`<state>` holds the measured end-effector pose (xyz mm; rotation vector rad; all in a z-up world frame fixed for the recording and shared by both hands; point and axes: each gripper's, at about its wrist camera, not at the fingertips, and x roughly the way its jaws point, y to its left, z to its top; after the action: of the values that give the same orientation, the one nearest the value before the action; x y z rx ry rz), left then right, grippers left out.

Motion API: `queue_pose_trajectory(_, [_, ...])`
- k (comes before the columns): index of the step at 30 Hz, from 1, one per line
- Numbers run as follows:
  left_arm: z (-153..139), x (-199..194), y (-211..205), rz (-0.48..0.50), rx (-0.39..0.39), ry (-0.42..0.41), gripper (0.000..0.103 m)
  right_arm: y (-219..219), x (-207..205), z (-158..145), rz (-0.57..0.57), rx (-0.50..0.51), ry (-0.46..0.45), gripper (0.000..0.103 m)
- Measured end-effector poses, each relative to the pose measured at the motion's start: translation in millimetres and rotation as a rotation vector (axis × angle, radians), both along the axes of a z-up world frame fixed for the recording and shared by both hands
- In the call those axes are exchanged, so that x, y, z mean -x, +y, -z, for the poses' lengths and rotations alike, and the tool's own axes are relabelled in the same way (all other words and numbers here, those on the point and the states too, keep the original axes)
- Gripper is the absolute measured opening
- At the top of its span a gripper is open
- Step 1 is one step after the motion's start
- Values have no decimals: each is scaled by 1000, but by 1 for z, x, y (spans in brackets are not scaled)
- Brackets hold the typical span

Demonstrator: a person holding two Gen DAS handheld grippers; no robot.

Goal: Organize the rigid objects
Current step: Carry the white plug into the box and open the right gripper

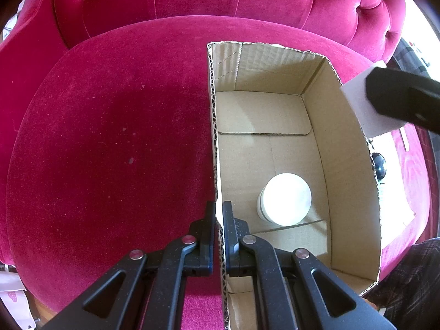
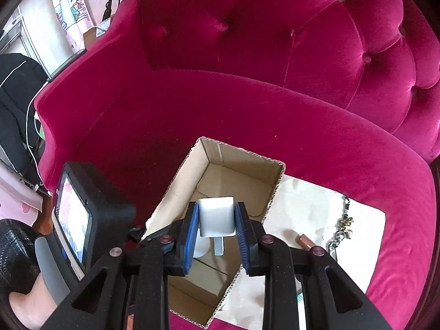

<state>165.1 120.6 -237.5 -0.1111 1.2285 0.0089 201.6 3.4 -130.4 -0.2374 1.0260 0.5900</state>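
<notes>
An open cardboard box (image 1: pixel 349 148) stands on a pink velvet seat (image 1: pixel 110 143). A white round-lidded jar (image 1: pixel 286 199) stands on the box floor. My left gripper (image 1: pixel 219 214) is shut on the box's left wall, one finger inside and one outside. My right gripper (image 2: pixel 216 220) is shut on a white block-shaped charger plug (image 2: pixel 216 216) and holds it above the box (image 2: pixel 178 192); its metal prong points down. In the left wrist view the right gripper's finger and the white plug (image 1: pixel 357 101) show over the box's right wall.
A white sheet (image 2: pixel 310 209) lies on the seat right of the box, with a brown tube (image 2: pixel 305 242) and a metal keychain (image 2: pixel 343 227) on it. The tufted pink backrest (image 2: pixel 275 27) rises behind. The left gripper's camera body (image 2: pixel 82 214) is at the left.
</notes>
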Motion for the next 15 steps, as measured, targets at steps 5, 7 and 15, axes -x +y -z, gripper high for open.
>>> queue_pose_trajectory(5, [0,0,0,0,0,0,5,4,-1,7,-4,-1,15,28])
queue_pose_trajectory(7, [0,0,0,0,-1,-1,5,5,-1,10,-5,0,19,28])
queue_pose_trajectory(15, [0,0,0,0,-1,-1,5,4,-5,9,1,-8,17,28])
